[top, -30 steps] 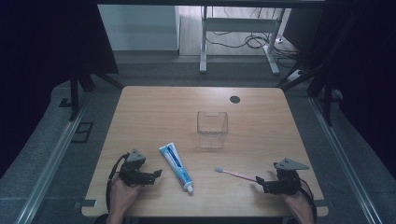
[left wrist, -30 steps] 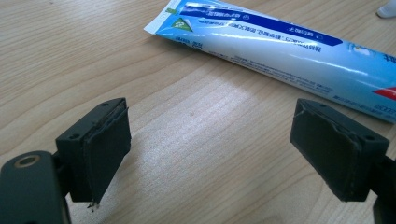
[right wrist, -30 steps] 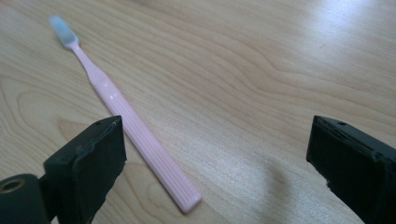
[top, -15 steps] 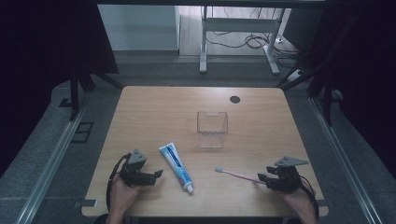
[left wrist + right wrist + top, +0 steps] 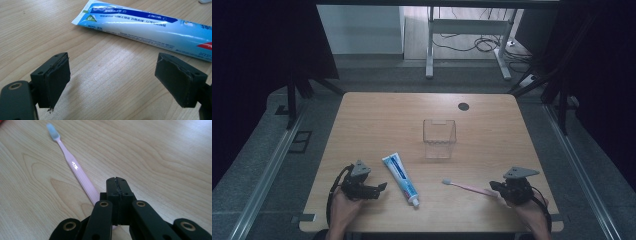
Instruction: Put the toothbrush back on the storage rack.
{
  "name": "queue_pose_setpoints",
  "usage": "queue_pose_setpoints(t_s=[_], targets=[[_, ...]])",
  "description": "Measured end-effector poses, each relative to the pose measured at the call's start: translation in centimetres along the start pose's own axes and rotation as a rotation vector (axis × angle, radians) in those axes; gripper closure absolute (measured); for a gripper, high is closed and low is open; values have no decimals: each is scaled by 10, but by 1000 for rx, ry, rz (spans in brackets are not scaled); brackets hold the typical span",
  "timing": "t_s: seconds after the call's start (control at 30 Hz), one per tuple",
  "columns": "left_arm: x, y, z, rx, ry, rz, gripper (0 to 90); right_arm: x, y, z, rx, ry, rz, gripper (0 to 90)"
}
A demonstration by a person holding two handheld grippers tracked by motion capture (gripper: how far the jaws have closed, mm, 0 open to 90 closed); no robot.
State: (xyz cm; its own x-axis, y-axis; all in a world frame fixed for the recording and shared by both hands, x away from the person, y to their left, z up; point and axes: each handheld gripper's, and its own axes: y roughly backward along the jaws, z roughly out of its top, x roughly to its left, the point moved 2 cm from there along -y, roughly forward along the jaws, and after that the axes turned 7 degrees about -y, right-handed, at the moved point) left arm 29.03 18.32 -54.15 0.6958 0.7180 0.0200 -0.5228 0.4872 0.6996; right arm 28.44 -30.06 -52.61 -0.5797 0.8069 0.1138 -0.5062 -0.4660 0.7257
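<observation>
- High view: the right gripper (image 5: 498, 188) is seen at the lower right of the frame, low over the table (image 5: 377, 115).
- Its jaws have just been closing, and they are now pinched on the handle end of the pink toothbrush (image 5: 464, 186).
- The toothbrush is laid flat on the table, with its pale head pointed toward the middle of the frame.
- Right gripper view: the two black jaws are pressed tight together at the bottom middle, and the toothbrush (image 5: 75, 167) is run from them up to the upper left.
- High view: the left gripper (image 5: 379, 189) is held at the lower left.
- Just to its right, a toothpaste tube (image 5: 400, 172) is laid flat.
- Left gripper view: the jaws are spread wide over bare wood, and the tube (image 5: 150, 27) is seen across the top, not touched.
- High view: a clear box (image 5: 439, 138) is stood near the middle of the table, well apart from both grippers.
</observation>
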Motion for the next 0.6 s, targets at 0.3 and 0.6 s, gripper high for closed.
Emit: queue_pose_setpoints(t_s=[0.3, 0.6], targets=[[-1, -1, 0, 10, -9, 1, 130, -1, -7, -6, 52, 3, -1, 900], [-1, -2, 0, 20, -17, 3, 130, 7, -6, -10, 73, 24, 25, 900]])
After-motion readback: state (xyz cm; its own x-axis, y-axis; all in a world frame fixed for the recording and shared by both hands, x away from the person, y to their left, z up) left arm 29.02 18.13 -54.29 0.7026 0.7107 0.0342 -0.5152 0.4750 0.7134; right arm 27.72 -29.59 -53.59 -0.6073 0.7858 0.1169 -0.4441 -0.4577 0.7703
